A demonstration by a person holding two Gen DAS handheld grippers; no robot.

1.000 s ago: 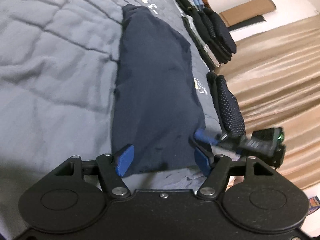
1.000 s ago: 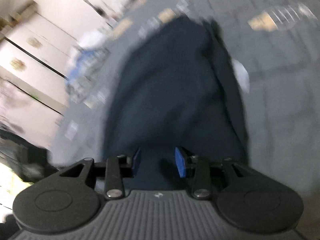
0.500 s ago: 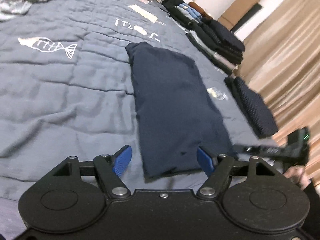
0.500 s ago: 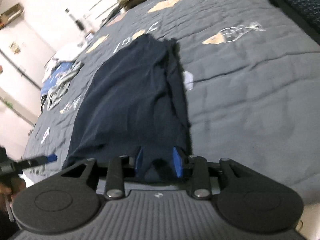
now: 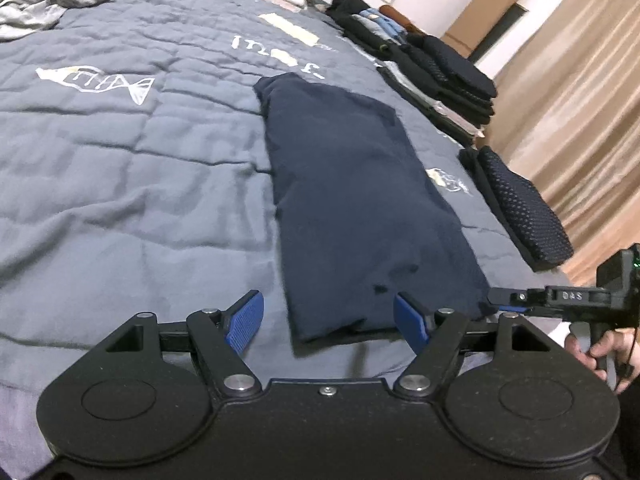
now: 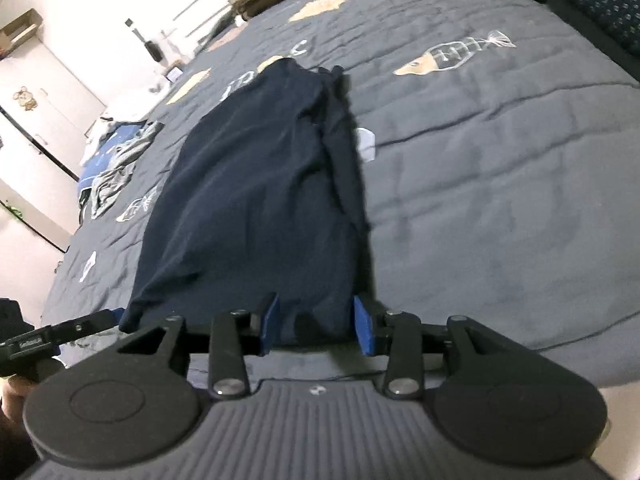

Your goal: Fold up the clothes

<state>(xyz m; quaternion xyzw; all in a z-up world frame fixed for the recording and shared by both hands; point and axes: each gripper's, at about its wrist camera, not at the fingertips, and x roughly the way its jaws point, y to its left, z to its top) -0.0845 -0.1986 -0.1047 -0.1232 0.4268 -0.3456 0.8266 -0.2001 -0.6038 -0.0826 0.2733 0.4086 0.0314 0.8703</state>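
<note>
Nearest, the left tongs point(image 5: 328, 322) are held wide open above the near edge of the bed point(image 5: 120, 168), with nothing between the pads. The right tongs point(image 6: 316, 326) are seen part open, their pads astride the near right corner of the navy garment point(image 6: 256, 200); no grip on the cloth can be confirmed, since a gap shows between pad and fabric.

The navy garment is laid flat as a long narrow strip running from near to far on the grey quilt point(image 6: 500, 200), its right edge doubled over in loose layers. Whether a further fold is due or the piece lies finished cannot be settled from this state.

Risks are judged as follows. If only the top layer is pinched at the near hem, the doubled right edge may slide apart. If the two corners are raised unevenly, the strip may skew.

Farther off, a dotted folded item point(image 5: 520, 204) lies right, and a stack of folded clothes point(image 5: 432, 76) beyond.
</note>
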